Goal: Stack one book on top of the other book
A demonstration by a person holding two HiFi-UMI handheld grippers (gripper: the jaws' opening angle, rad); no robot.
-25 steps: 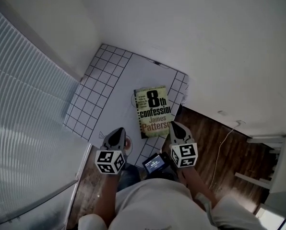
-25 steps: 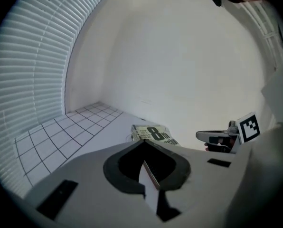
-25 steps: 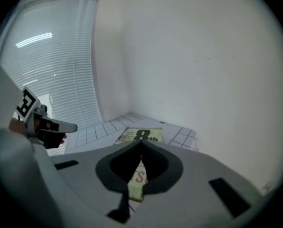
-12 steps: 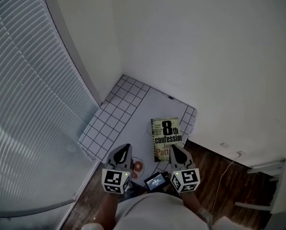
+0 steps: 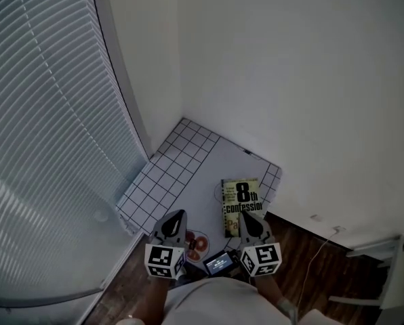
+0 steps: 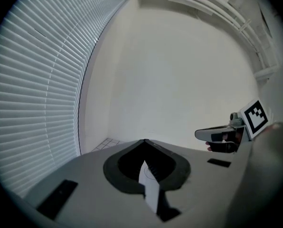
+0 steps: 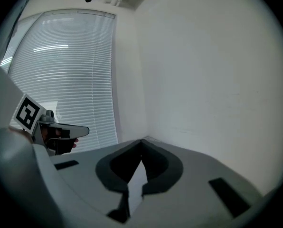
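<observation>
A yellow-green paperback book [image 5: 240, 206] with black title print lies flat on the white grid-patterned table [image 5: 182, 160], near its right front corner. Only this one cover shows; I cannot tell whether another book lies beneath it. My left gripper [image 5: 177, 213] is shut and empty, held up in the air to the left of the book. My right gripper [image 5: 247, 214] is also shut and empty, and its tip overlaps the book's near end in the head view. In the left gripper view the shut jaws [image 6: 144, 141] point at the bare wall, as they do in the right gripper view [image 7: 141, 139].
Closed window blinds [image 5: 46, 114] fill the left side and a white wall [image 5: 297, 80] stands behind the table. A small dish with red pieces [image 5: 196, 244] and a small screen device [image 5: 219, 263] sit between the grippers. Dark wood floor [image 5: 310, 256] and white shelving [image 5: 392, 269] lie to the right.
Both grippers have risen and pulled back from the book, staying shut. The head view has tilted up, so the table and book sit lower and smaller in the frame.
</observation>
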